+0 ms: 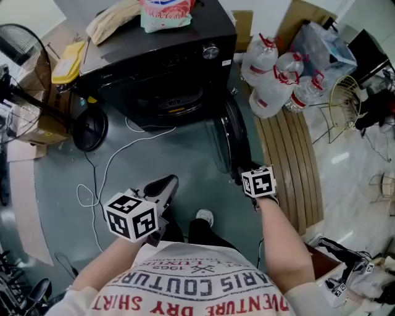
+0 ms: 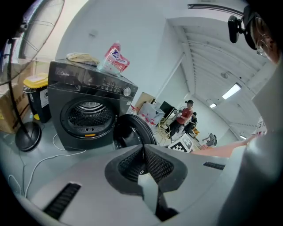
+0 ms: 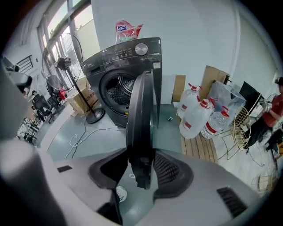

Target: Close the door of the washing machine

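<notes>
**Head view.** One dark front-loading washing machine (image 1: 157, 68) stands at upper centre. Its round door (image 1: 233, 139) is swung wide open and seen edge-on, reaching down toward the middle of the frame. On the machine's top lie one red-and-white detergent bag (image 1: 163, 12) and one beige cloth (image 1: 111, 21). Four large clear water bottles (image 1: 274, 77) with red caps are clustered at upper right, beside a slatted wooden board (image 1: 290, 157). One yellow-lidded bin (image 1: 68, 62) stands at upper left, with a fan's round base (image 1: 89, 129) below it and a white cable (image 1: 105, 173) looping over the floor. The right gripper (image 1: 247, 179) is at the door's lower edge. The left gripper (image 1: 163, 184) hangs lower left of it, apart from the door.

**Left gripper view.** The left gripper (image 2: 143, 150) has its jaws pressed together with nothing between them. Beyond them are the machine (image 2: 66, 95), its drum opening (image 2: 88, 115) uncovered, and the open door (image 2: 132, 132).

**Right gripper view.** The right gripper (image 3: 140, 154) has its jaws about half open, one on each side of the door (image 3: 141, 110). The door's rim fills the gap, and the pads look pressed against both faces. The drum (image 3: 117, 92) shows behind the door.
</notes>
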A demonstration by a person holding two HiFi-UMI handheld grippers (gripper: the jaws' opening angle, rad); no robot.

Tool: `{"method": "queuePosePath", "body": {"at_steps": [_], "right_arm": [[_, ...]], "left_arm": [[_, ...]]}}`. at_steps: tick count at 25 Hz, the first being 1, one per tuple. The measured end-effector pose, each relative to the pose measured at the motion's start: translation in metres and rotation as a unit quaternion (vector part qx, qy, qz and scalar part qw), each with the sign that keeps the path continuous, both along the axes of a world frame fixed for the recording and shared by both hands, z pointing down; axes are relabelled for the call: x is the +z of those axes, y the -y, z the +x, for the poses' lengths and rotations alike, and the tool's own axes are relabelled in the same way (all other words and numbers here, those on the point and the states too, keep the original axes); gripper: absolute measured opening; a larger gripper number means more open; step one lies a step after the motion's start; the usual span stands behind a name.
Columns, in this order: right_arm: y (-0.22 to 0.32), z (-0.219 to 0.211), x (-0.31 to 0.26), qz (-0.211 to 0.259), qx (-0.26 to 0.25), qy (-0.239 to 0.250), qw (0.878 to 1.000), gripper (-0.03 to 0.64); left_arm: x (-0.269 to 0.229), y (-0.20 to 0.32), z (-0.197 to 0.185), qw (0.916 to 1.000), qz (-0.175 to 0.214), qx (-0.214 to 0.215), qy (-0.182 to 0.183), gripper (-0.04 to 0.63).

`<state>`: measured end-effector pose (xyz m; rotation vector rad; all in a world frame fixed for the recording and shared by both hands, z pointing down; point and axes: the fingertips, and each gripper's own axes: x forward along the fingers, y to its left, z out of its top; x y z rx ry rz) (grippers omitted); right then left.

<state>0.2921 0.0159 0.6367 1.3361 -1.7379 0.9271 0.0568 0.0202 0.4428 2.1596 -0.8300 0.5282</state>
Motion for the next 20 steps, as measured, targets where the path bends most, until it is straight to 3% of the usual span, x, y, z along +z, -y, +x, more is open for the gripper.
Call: {"method": "queuePosePath", "body": {"at_steps": [14,20], "right_arm": [[-0.001,-0.074,-0.001,0.000,0.083,0.018,0.996,0.186],[0.006,-0.110,-0.002,-0.007,0.107,0.028,0.994,0.183]], "left_arm": [[0.013,0.025,-0.102,0.9995,-0.021,0.019,0.010,0.034],[0.018,0.046,-0.152,0.9995,-0.024,0.006,0.022,0.034]]}}
